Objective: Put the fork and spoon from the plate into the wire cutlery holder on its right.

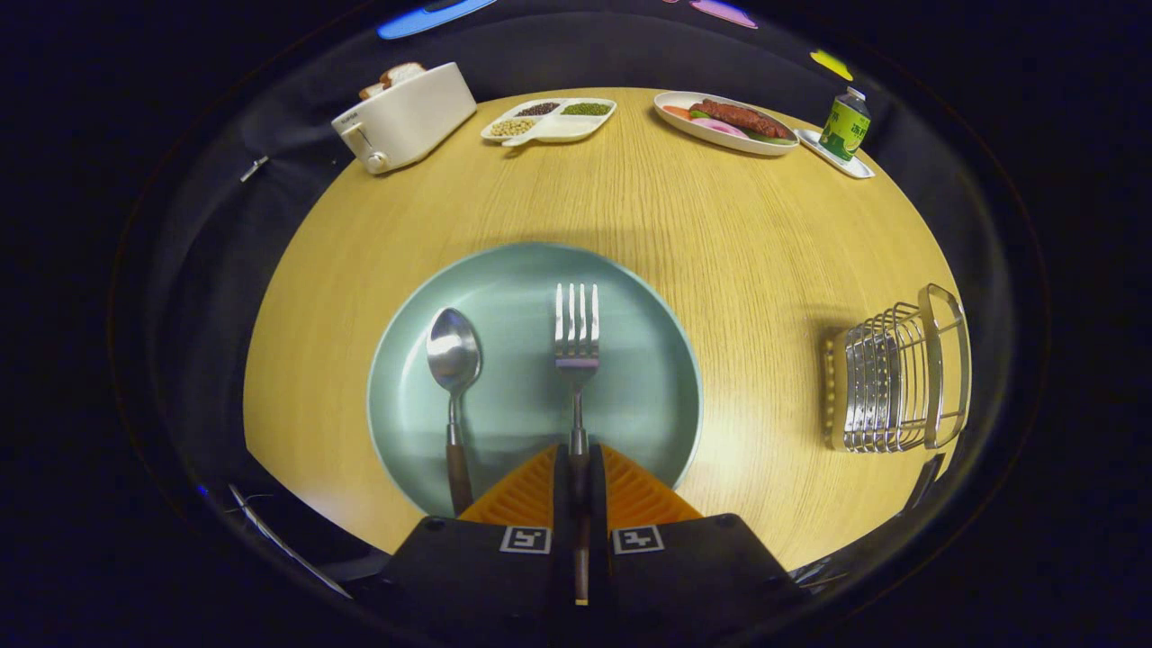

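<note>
I have the gripper [578,459] low over the near rim of the plate [648,396], fingers pinched narrow on the fork [577,360] handle, its tines pointing straight ahead. The spoon [453,378] lies on the plate just left of the fingers. The holder [900,378] sits well off to the right on the round wooden table [720,234]. Far beyond I see a toaster [405,117], a divided tray [549,121], a food dish [724,121] and a bottle [845,124].
</note>
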`<state>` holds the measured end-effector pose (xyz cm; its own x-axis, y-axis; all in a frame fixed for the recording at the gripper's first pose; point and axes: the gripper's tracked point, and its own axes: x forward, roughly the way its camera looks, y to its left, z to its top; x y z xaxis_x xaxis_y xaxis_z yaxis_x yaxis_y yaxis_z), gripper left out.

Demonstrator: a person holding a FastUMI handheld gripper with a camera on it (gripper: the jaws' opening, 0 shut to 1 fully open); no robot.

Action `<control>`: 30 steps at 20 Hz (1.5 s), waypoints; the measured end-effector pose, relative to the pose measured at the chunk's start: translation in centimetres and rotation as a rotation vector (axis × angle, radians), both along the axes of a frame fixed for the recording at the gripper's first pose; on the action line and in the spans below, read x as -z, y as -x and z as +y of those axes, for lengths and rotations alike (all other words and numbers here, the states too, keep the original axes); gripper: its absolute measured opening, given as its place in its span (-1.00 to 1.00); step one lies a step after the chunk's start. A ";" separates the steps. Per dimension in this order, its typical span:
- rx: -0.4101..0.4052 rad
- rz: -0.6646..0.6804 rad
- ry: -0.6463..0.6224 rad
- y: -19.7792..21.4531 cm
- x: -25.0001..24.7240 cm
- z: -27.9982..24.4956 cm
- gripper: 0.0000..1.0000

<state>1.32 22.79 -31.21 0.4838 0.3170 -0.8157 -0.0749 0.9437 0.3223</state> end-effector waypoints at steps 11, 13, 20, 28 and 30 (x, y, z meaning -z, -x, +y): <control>-0.174 -0.035 0.106 1.4 -10.4 -16.9 -0.80; -0.213 0.040 0.166 2.1 -10.0 -20.9 -0.80; -0.415 0.395 0.335 5.2 -5.9 -27.1 -0.79; -0.532 0.643 0.455 5.0 -3.8 -27.0 -0.80; -0.525 0.675 0.470 4.5 -3.6 -27.1 -0.77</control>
<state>-3.13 -4.35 -27.62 -0.2416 -0.0701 -0.9678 -0.4606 0.8861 0.0508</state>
